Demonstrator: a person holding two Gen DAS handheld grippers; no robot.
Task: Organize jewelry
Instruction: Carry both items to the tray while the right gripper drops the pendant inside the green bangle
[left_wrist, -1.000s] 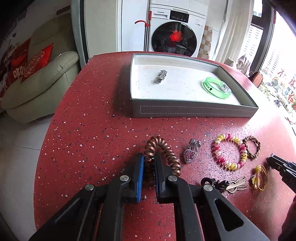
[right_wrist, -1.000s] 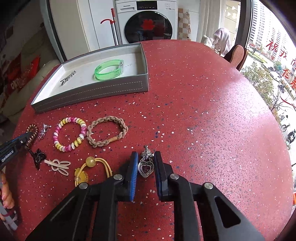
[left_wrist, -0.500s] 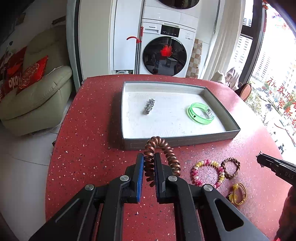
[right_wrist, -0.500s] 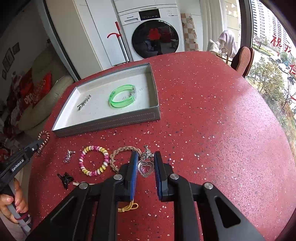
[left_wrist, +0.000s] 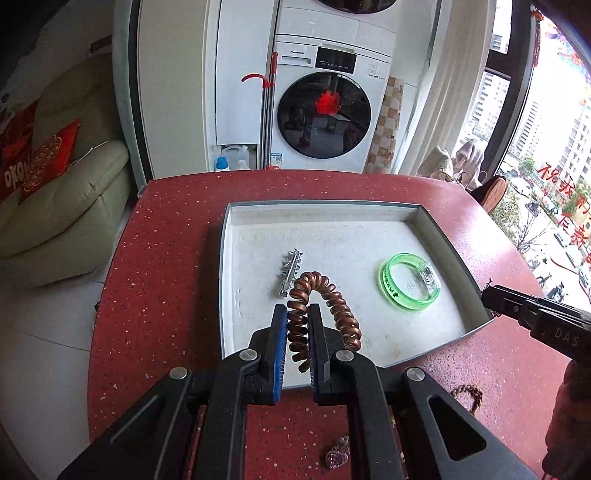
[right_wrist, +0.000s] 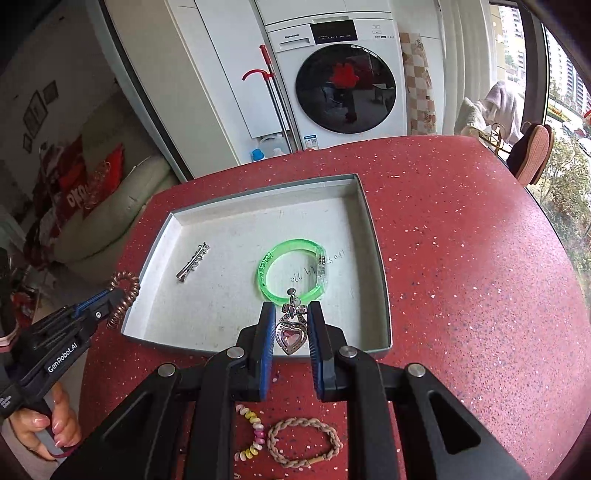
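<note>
My left gripper (left_wrist: 297, 314) is shut on a copper spiral hair tie (left_wrist: 325, 295) and holds it above the near left part of the grey tray (left_wrist: 424, 218). My right gripper (right_wrist: 291, 314) is shut on a silver heart pendant (right_wrist: 292, 336) and holds it over the tray's near edge (right_wrist: 384, 295). In the tray lie a green bangle (left_wrist: 410, 282) and a silver hair clip (left_wrist: 290, 271); both also show in the right wrist view, the bangle (right_wrist: 273, 258) and the clip (right_wrist: 192, 266). The left gripper shows at the left of the right wrist view (right_wrist: 110, 295).
On the red table (right_wrist: 461, 258) near me lie a braided bracelet (right_wrist: 303, 441), a beaded bracelet (right_wrist: 255, 435) and another heart pendant (left_wrist: 338, 456). A washing machine (left_wrist: 325, 110) and a sofa (left_wrist: 55, 206) stand beyond the table.
Both grippers have risen and moved forward from the table to above the tray, each carrying its piece.
</note>
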